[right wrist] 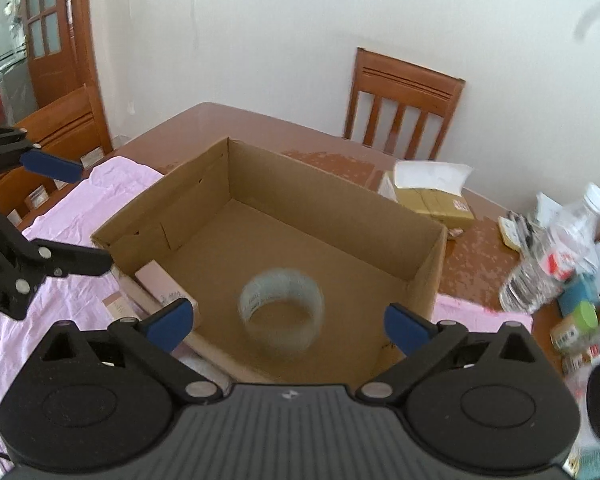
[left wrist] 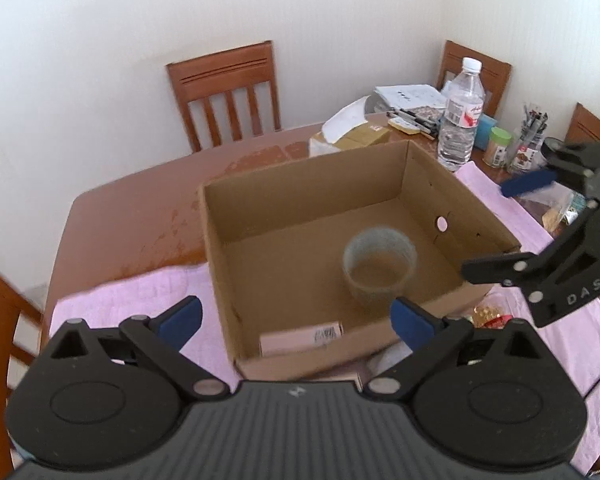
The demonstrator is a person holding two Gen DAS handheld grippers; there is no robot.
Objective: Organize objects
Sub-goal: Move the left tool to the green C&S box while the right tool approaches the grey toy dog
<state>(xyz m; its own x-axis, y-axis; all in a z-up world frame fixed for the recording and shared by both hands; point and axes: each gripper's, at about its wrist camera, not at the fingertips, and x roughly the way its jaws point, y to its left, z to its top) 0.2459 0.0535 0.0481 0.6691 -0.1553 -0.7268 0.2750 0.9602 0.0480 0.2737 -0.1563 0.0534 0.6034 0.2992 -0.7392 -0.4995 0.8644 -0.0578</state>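
Note:
An open cardboard box (left wrist: 300,168) (right wrist: 332,204) sits on a pink cloth. Inside it stands a clear tape roll (left wrist: 376,296) (right wrist: 280,342), blurred in both views. A small pink carton (left wrist: 300,338) (right wrist: 166,286) lies against the box's near wall. My left gripper (left wrist: 296,320) (right wrist: 76,214) is open over the near rim, with nothing between its fingers. My right gripper (right wrist: 288,325) (left wrist: 504,228) hangs wide open above the tape roll, apart from it, with its pads touching nothing.
The pink cloth (left wrist: 132,296) covers the near part of a brown table (left wrist: 140,208). At the back right stand a water bottle (left wrist: 460,116) (right wrist: 556,256), a tan packet (left wrist: 360,136), pens and a green-lidded jar (left wrist: 498,146). Wooden chairs (left wrist: 224,96) ring the table.

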